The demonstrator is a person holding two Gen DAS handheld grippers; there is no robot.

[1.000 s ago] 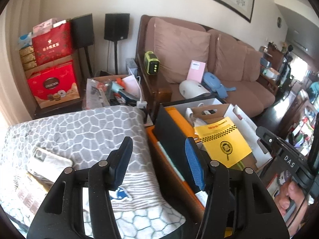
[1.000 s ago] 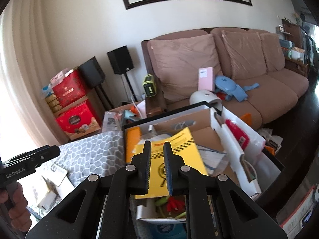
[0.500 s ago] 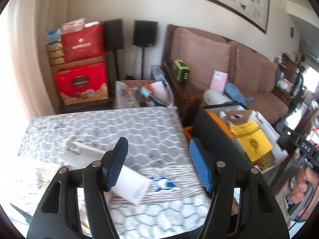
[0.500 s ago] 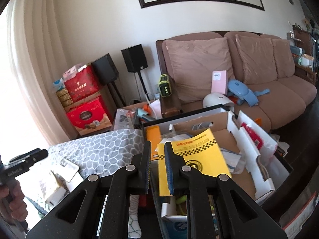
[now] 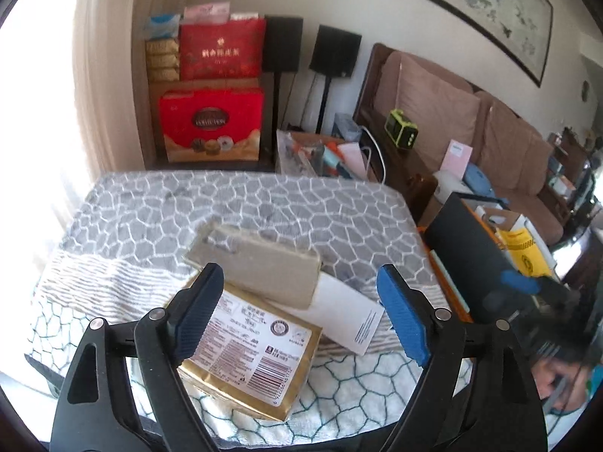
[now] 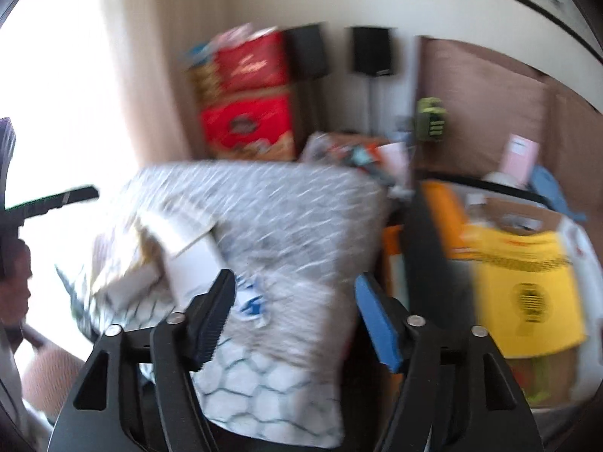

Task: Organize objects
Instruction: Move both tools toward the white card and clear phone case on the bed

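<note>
We are holding the left gripper (image 5: 297,316) over a small stack on the patterned grey cloth (image 5: 241,203), and its jaws have just been opening; they are standing wide with nothing pressed between them. The stack is lying directly ahead of and below this gripper: a gold packet (image 5: 260,354) at the bottom with its barcode end toward us, a white card (image 5: 350,312) slipped out to the right, and a grey flat box (image 5: 260,267) on top. The grey box's long axis is running from upper left to lower right across the jaw line, so we are judging that a slight roll of the wrist would be needed to span its short side. Our right gripper (image 6: 294,316) is also released, its jaws having just been opening, and nothing is between them; its view is blurred, with the same stack lying up and to the left of it and the open black bin (image 6: 426,248) holding the yellow booklet (image 6: 527,293) to its right. The left hand looks nearer the stack.
</note>
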